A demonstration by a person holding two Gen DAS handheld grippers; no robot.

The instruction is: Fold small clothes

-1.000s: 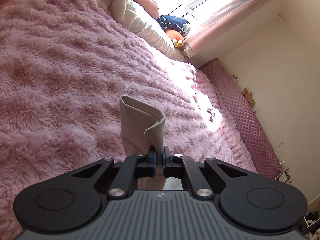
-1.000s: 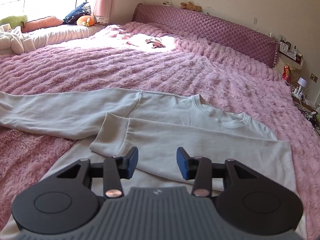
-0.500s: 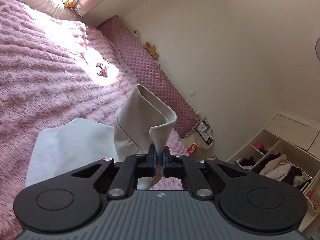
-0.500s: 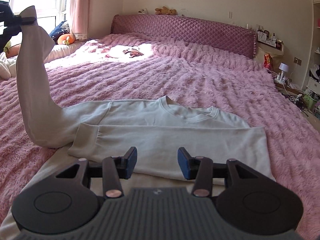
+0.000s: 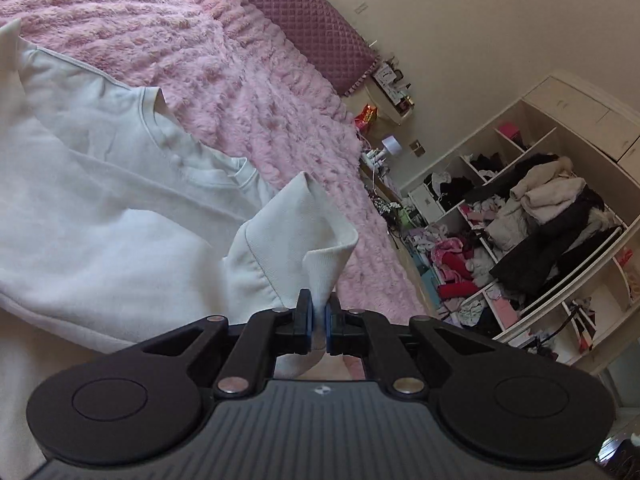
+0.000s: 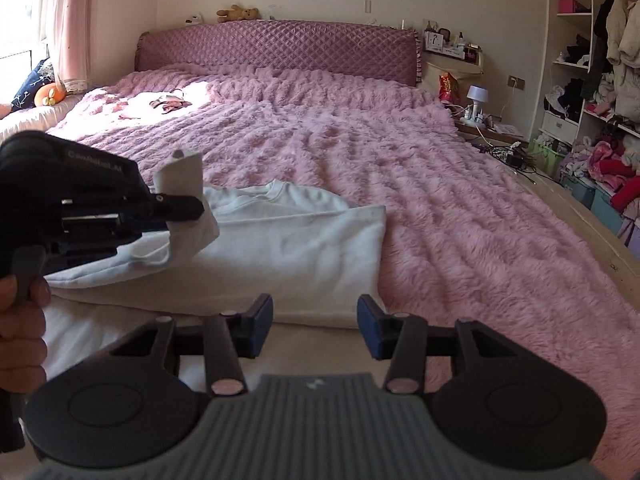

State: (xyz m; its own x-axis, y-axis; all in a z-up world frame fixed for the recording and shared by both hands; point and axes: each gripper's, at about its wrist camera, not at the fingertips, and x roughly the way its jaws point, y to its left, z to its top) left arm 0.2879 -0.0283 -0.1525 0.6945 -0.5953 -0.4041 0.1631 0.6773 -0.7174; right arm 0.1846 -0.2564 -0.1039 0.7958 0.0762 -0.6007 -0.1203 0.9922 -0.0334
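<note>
One sweatshirt (image 6: 304, 248) lies flat on the pink bed (image 6: 440, 200), nothing else near it; one small dark item (image 6: 170, 103) sits far up by the headboard (image 6: 280, 48). Left gripper (image 5: 317, 316) jaws are clamped on the cuff (image 5: 316, 248), lifted over the body. Right gripper (image 6: 315, 326) jaws are half open and widening, empty, sweatshirt just ahead below.

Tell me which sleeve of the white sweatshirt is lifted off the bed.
The sleeve pinched at its cuff by the left gripper; the other lies folded flat across the sweatshirt.
</note>
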